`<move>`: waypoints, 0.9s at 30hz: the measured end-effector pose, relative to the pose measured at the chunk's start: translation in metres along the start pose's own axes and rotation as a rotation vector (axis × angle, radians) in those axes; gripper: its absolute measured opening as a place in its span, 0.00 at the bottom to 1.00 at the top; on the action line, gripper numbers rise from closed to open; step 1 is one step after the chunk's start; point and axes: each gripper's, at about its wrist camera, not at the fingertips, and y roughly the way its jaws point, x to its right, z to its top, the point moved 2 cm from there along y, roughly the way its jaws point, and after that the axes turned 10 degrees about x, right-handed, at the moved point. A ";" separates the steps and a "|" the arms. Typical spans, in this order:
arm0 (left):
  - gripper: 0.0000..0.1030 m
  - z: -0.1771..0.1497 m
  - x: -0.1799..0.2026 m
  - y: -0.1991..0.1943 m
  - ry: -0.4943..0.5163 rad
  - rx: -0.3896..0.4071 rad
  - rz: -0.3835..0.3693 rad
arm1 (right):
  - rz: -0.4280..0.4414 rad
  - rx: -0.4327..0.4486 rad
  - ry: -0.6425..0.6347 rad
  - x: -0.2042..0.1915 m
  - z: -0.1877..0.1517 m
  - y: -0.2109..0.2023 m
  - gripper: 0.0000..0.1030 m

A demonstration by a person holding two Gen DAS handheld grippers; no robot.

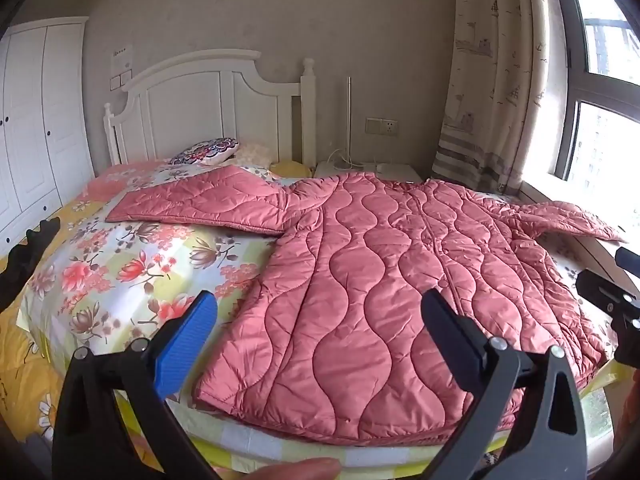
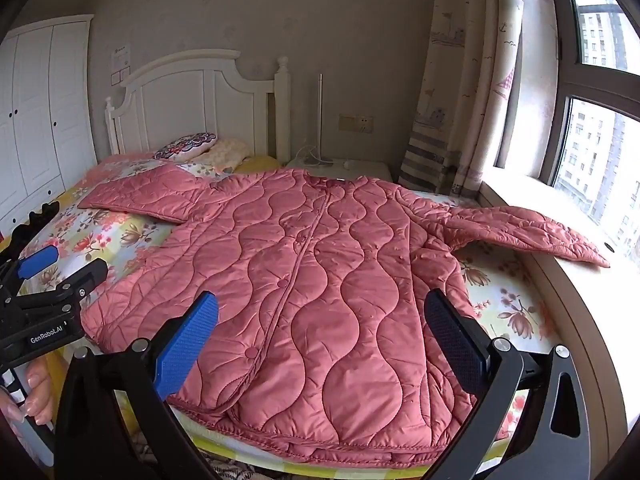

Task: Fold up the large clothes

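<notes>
lengthwise, the pink quilted coat point(image 2: 312, 280) lies flat, collar toward headboard point(image 2: 192, 100).

Left wrist view: both jaws wide apart, nothing between them, pink coat flat on bed.

Left gripper point(image 1: 320, 336) fills the lower frame, blue pad point(image 1: 186, 346) lower left, dark pad point(image 1: 452, 344) lower right; it sits over the near hem of the quilted pink coat point(image 1: 380, 280), not touching it. Coat lies front-up across centre and right, collar toward the far side. One sleeve point(image 1: 200, 204) stretched flat toward the left over the floral bedsheet point(image 1: 120, 272), the other sleeve point(image 1: 572, 220) reaching onto the window ledge at right. Right gripper point(image 1: 616, 296) pokes in at the right edge. White headboard point(image 1: 208, 104) upper centre-left, patterned cushion point(image 1: 206, 150) below it. Curtain point(image 1: 492, 72) upper right. A fingertip point(image 1: 296, 470) at the bottom edge.
</notes>
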 end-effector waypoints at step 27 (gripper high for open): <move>0.98 0.000 0.008 -0.010 0.013 0.012 0.007 | -0.002 -0.011 0.018 0.007 -0.001 0.003 0.96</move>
